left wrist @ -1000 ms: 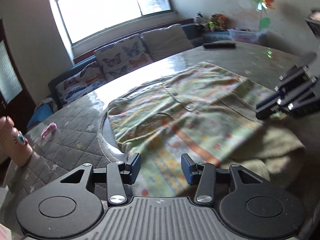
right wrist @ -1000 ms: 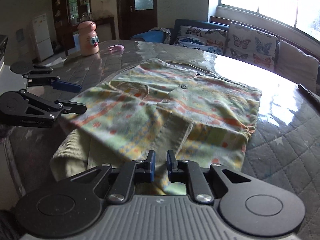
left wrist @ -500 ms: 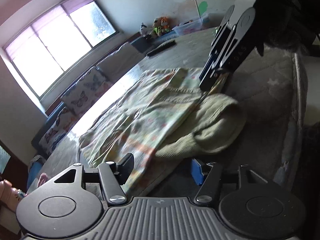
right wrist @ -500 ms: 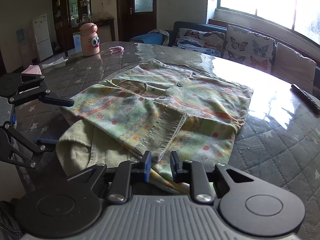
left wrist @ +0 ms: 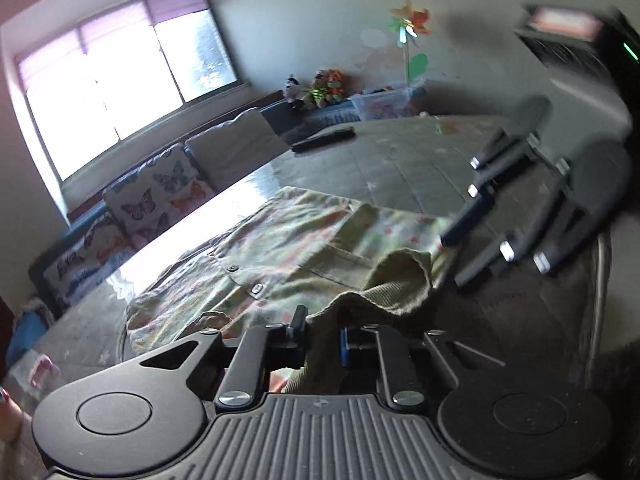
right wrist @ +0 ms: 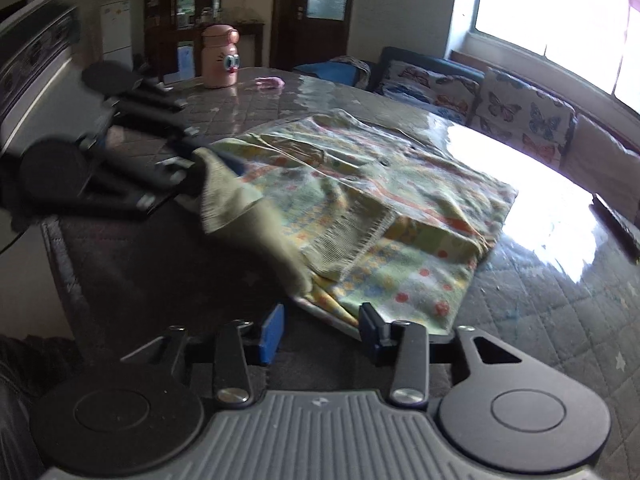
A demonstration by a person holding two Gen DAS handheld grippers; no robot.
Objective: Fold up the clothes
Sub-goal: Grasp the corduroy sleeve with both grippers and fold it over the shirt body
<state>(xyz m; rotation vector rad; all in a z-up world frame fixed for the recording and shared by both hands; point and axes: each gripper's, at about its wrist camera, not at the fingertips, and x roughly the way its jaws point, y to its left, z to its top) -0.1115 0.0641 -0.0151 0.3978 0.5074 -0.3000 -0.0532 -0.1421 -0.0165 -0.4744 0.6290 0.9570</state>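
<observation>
The left gripper (left wrist: 322,336) has its jaws pinched on the plain olive ribbed fabric (left wrist: 384,288) — the inner face of a sleeve or hem, which one I cannot tell — and the cloth bunches up between the fingers and rises in a loose arch just ahead of them. The right gripper (right wrist: 320,330) stands with its jaws spread wide and nothing between them, its fingertips hovering at the near edge of the patterned cardigan (right wrist: 400,184), which lies directly ahead of them.

The cardigan rests buttoned-side up on the quilted table (right wrist: 560,312), its long axis running away from the right gripper toward the window side. The lifted olive flap hangs off the corner nearest the left gripper, so the left hand looks to be the one placed to carry it over the body; the right is nearer the flat bottom hem and could pin or take it.

Count: one garment, two grippers. Also on the table — one pink bottle (right wrist: 219,56) and one dark remote (left wrist: 324,140), both well apart from the cloth.
</observation>
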